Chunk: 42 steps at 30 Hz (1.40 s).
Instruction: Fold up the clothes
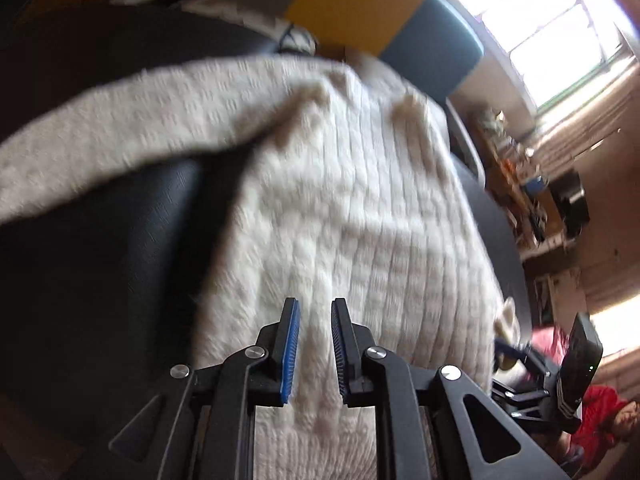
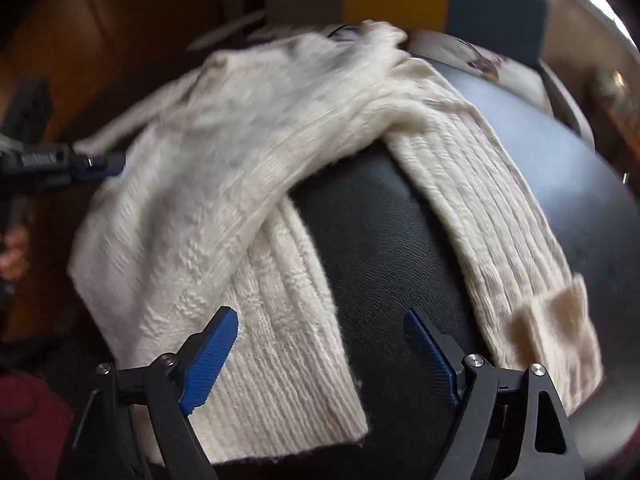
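Observation:
A cream cable-knit sweater [image 1: 360, 200] lies spread over a black leather surface [image 1: 120, 260]. My left gripper [image 1: 315, 304] has its blue pads close together with a fold of the sweater's lower body pinched between them. Seen from the right wrist, the left gripper [image 2: 116, 164] sits at the sweater's [image 2: 200, 200] left edge. My right gripper [image 2: 320, 320] is open wide, with nothing between its fingers, above a ribbed sleeve cuff [image 2: 288, 360] and the bare black surface [image 2: 380, 260]. The other sleeve [image 2: 500, 240] runs down the right side, its cuff turned back.
A yellow and blue chair back [image 1: 360, 4] stands behind the surface. A bright window [image 1: 552, 32] and cluttered shelves [image 1: 516, 168] are at the right. A person's hand [image 2: 12, 256] holds the left gripper. Red clothing [image 1: 600, 408] shows at the lower right.

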Tool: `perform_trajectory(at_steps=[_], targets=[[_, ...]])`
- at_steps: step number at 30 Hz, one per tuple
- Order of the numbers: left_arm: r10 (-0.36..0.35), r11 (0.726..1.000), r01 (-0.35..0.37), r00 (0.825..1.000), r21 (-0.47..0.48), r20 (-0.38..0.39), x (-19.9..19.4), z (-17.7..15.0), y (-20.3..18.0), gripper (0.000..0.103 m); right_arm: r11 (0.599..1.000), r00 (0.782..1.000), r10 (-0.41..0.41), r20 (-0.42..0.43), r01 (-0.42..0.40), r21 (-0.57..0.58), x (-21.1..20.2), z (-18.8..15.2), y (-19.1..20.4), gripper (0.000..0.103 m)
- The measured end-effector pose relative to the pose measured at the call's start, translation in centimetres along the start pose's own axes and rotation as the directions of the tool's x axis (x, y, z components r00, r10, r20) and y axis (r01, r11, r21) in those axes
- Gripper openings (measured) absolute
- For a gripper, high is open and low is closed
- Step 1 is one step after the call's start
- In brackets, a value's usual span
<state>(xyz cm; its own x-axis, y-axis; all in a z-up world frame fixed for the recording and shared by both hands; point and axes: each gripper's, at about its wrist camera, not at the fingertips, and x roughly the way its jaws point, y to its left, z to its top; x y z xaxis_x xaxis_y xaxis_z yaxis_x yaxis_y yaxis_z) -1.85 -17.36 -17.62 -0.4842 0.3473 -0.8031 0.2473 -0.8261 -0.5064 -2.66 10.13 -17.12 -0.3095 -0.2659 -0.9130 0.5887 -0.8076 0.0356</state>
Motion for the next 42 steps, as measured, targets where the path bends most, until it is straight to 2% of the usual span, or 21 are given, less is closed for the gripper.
perform_trajectory(at_steps=[2, 4, 9, 10, 11, 12, 13, 14, 19, 20, 22, 24, 25, 26, 29, 30, 31, 33, 36, 39, 42], targets=[[0.004, 1.0, -0.003, 1.0, 0.016, -0.022, 1.0, -0.5, 0.0, 0.015, 1.0, 0.999, 0.022, -0.023, -0.022, -0.002, 1.0, -0.3, 0.5, 0.087], [0.009, 1.0, -0.008, 1.0, 0.029, -0.026, 1.7, -0.8, 0.0, 0.015, 0.999, 0.999, 0.034, -0.036, -0.035, -0.015, 1.6, -0.7, 0.8, 0.101], [-0.018, 0.998, 0.019, 1.0, 0.051, -0.022, 2.2, -0.7, 0.2, 0.015, 0.999, 0.999, 0.014, -0.047, -0.016, -0.041, 1.7, -1.1, 1.1, 0.103], [-0.023, 0.998, 0.024, 1.0, 0.053, -0.021, 2.3, -0.6, 0.3, 0.015, 1.0, 0.999, 0.008, -0.05, -0.009, -0.025, 1.5, -1.0, 1.0, 0.099], [-0.027, 0.998, 0.028, 0.999, 0.055, -0.021, 2.5, -0.6, 0.3, 0.015, 1.0, 0.999, 0.003, -0.034, -0.004, -0.028, 1.2, -1.1, 1.2, 0.094], [-0.026, 0.998, 0.027, 0.999, 0.057, -0.02, 2.5, -0.5, 0.3, 0.015, 0.999, 1.0, 0.003, -0.01, -0.003, -0.042, 0.6, -1.2, 1.5, 0.072], [-0.025, 0.998, 0.026, 0.999, 0.057, -0.021, 2.6, -0.4, 0.2, 0.015, 0.998, 1.0, -0.023, -0.005, 0.023, -0.054, 0.0, -1.3, 1.7, 0.032], [-0.024, 0.998, 0.025, 0.999, 0.057, -0.022, 2.9, -0.2, 0.2, 0.015, 0.997, 0.999, -0.051, -0.001, 0.05, -0.066, -0.6, -1.4, 1.9, 0.012], [0.015, 0.995, -0.011, 0.999, 0.095, -0.038, 3.1, -0.2, -0.4, 0.015, 0.987, 0.987, -0.157, -0.037, 0.155, -0.053, -3.3, -4.6, 1.1, 0.013], [0.026, 0.994, -0.022, 0.999, 0.11, -0.037, 3.1, -0.2, -0.6, 0.015, 0.982, 0.98, -0.184, -0.072, 0.181, -0.043, -2.8, -5.2, 0.7, 0.013], [0.053, 0.991, -0.047, 0.998, 0.129, -0.039, 3.0, -0.4, -1.0, 0.015, 0.979, 0.976, -0.201, -0.082, 0.203, 0.019, -3.2, -7.0, -0.6, 0.013], [0.084, 0.988, -0.075, 0.995, 0.137, -0.061, 2.8, -0.4, -1.5, 0.015, 0.977, 0.978, -0.191, -0.082, 0.198, 0.085, -4.0, -7.3, -1.7, 0.014], [0.098, 0.986, -0.087, 0.993, 0.142, -0.073, 2.7, -0.4, -1.8, 0.015, 0.977, 0.98, -0.183, -0.077, 0.19, 0.094, -4.4, -7.2, -2.0, 0.018], [0.105, 0.985, -0.093, 0.991, 0.142, -0.077, 2.4, -0.4, -2.0, 0.016, 0.984, 0.987, -0.141, -0.073, 0.148, 0.101, -4.9, -6.9, -2.2, 0.022], [0.084, 0.985, -0.074, 0.995, 0.156, -0.059, 1.8, 0.3, -3.0, 0.016, 0.987, 0.997, -0.07, 0.019, 0.067, 0.146, -6.9, -5.2, -3.3, 0.052], [0.075, 0.983, -0.066, 0.996, 0.169, -0.047, 1.6, 0.6, -3.4, 0.016, 0.985, 0.996, -0.052, 0.071, 0.039, 0.168, -7.7, -4.3, -3.9, 0.067], [0.07, 0.98, -0.064, 0.997, 0.187, -0.027, 1.5, 1.0, -3.9, 0.019, 0.98, 0.992, -0.05, 0.115, 0.027, 0.195, -8.2, -3.1, -4.8, 0.073], [0.071, 0.973, -0.068, 0.998, 0.22, -0.003, 1.5, 1.6, -4.6, 0.019, 0.969, 0.978, -0.052, 0.202, 0.0, 0.248, -9.1, -0.7, -6.5, 0.073], [0.081, 0.964, -0.077, 0.997, 0.255, -0.003, 2.7, 2.6, -5.2, 0.019, 0.948, 0.963, -0.055, 0.265, -0.033, 0.317, -7.3, 3.8, -9.4, 0.073], [0.127, 0.957, -0.116, 0.992, 0.264, -0.026, 4.4, 2.8, -5.1, 0.019, 0.916, 0.978, -0.048, 0.204, -0.039, 0.399, -3.1, 7.0, -12.0, 0.073], [0.107, 0.967, -0.093, 0.993, 0.239, -0.045, 5.0, 2.1, -3.8, 0.019, 0.896, 0.993, -0.097, 0.061, 0.06, 0.439, 1.3, 7.7, -14.4, 0.071]])
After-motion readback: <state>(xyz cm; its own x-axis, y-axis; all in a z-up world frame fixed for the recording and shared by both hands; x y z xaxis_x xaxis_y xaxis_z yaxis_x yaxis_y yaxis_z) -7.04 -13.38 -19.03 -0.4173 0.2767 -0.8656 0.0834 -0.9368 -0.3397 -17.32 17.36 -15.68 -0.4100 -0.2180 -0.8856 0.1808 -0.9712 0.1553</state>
